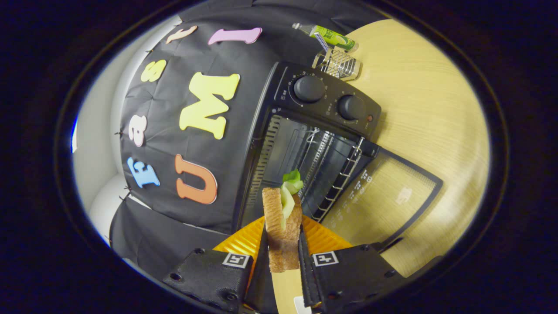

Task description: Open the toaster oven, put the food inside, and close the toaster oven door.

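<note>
My gripper (282, 248) is shut on a sandwich (282, 220), two slices of brown bread with green lettuce sticking out of its far end. Both fingers press on the bread's sides. The view is rolled sideways. Just beyond the sandwich stands the black toaster oven (320, 126), its glass door (383, 192) folded fully open and lying flat over the wooden table. The wire rack (335, 174) shows inside the dark cavity. Two round knobs (309, 88) sit on the oven's control panel.
An orange ridged plate (244, 244) lies right under the fingers. Past the oven, a metal wire holder (340, 63) and a green bottle (333, 37) rest on the light wooden table (436, 109). Black cloth hangs behind the oven.
</note>
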A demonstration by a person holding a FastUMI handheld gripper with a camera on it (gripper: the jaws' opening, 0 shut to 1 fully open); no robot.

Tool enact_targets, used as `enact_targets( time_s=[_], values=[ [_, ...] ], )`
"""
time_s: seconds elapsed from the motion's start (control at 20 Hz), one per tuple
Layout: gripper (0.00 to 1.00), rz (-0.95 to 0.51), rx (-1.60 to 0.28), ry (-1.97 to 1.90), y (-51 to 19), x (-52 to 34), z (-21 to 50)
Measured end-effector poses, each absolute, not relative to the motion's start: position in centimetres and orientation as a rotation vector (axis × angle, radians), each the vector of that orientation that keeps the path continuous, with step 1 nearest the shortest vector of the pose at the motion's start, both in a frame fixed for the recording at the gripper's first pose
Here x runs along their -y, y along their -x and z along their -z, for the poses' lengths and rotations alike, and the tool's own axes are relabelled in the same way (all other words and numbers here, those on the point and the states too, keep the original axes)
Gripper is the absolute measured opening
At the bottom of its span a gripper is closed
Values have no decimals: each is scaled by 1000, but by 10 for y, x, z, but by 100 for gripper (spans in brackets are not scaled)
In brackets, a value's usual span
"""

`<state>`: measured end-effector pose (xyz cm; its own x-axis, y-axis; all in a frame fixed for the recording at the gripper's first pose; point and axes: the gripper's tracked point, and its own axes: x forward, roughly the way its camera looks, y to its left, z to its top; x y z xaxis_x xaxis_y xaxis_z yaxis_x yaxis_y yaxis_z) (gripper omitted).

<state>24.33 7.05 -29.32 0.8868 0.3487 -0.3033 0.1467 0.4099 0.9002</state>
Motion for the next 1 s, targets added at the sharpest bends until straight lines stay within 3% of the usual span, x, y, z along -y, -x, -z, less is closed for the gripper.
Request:
enact_targets(
  time_s=[0.35, 0.8, 1.0],
  values=[
    [39, 22, -439, -1255, -310, -53, 314],
    [42, -11, -441, -1135, -343, -85, 333],
    [48, -67, -488, -1029, -339, -95, 336]
  ],
)
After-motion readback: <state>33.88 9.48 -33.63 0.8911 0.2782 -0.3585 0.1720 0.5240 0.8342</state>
